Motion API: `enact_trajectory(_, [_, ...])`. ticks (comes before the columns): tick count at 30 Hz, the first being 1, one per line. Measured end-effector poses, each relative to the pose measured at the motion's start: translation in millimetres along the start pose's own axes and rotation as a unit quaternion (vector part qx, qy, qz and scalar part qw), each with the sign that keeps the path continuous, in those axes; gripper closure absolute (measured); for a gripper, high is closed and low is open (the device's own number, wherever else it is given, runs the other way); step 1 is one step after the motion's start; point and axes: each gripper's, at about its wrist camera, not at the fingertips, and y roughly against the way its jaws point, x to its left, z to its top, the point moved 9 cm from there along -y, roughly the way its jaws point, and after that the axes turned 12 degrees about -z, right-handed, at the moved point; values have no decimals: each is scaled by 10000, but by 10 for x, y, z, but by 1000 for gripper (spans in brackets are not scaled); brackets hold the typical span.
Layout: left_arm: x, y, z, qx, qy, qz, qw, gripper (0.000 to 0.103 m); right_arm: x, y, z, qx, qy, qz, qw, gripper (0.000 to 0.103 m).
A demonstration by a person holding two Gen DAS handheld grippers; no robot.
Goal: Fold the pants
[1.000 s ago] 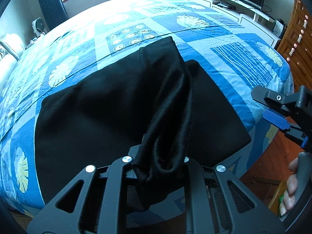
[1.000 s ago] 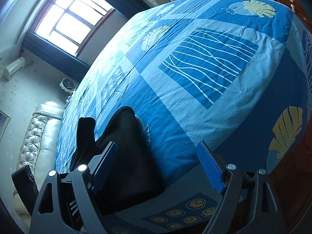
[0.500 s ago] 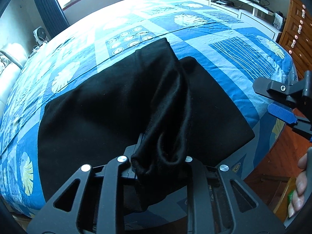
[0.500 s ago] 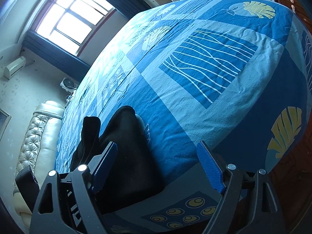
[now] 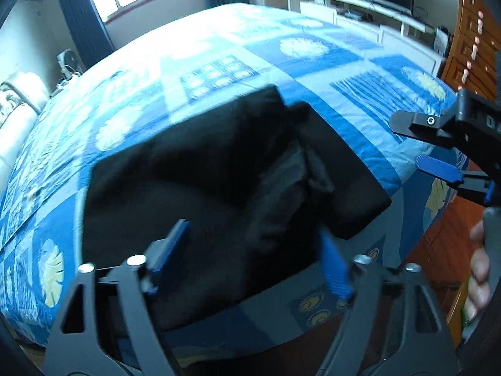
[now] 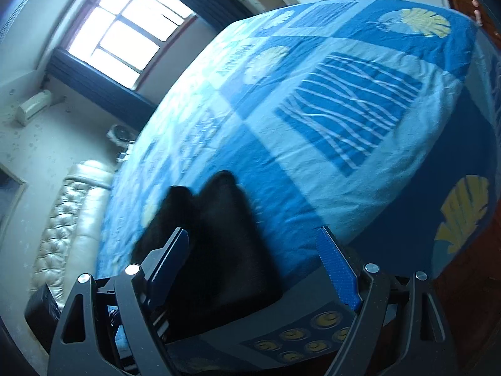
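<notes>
The black pants (image 5: 194,181) lie on the blue patterned bedspread (image 5: 219,50), near its front edge, with a bunched fold of cloth (image 5: 281,188) dropping onto them in the middle. My left gripper (image 5: 253,257) is open just above the pants' near edge, with nothing between its blue pads. My right gripper (image 6: 255,263) is open and empty at the bed's front corner, to the right of the pants (image 6: 219,244). It shows at the right edge of the left wrist view (image 5: 438,147).
A white TV stand (image 5: 369,9) and a wooden dresser (image 5: 472,50) stand beyond the bed on the right. A padded headboard (image 6: 62,219) lies at the left. The bed's front edge drops to a wooden floor (image 5: 438,250).
My left gripper has opened and let go of the bunched pants cloth, which now falls onto the pants. The right gripper has stayed open and shifted slightly.
</notes>
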Motion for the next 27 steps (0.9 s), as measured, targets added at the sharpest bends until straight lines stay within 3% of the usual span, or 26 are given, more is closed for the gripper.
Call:
enact_trajectory(5, [591, 443, -158, -420, 459, 228, 9978, 12, 450, -35, -184, 502, 331, 874, 9944, 20])
enact_trajectory(7, [947, 574, -266, -505, 778, 361, 9950, 12, 594, -115, -263, 682, 450, 1011, 9915, 20])
enact_trajectory(11, [1621, 732, -551, -558, 1434, 562, 9865, 12, 746, -351, -369, 950, 789, 718, 9897, 20])
enact_trajectory(15, [2025, 781, -831, -475, 1952, 589, 9778, 12, 738, -582, -418, 1211, 826, 337, 9886, 20])
enact_trajectory(19, [2196, 801, -1044, -466, 2213, 566, 9724, 12, 789, -630, -485, 1334, 802, 477, 9867, 20])
enact_trajectory(21, [2240, 764, -1147, -423, 2335, 483, 9702, 12, 854, -642, -530, 1362, 1020, 466, 9843, 27])
enact_trajectory(24, [2220, 686, -1238, -315, 2471, 319, 9680, 12, 898, -716, -621, 1580, 1198, 435, 9792, 82])
enact_trajectory(27, [2176, 652, -1272, -280, 2510, 218, 9673, 12, 943, -636, -593, 1427, 1294, 462, 9802, 89])
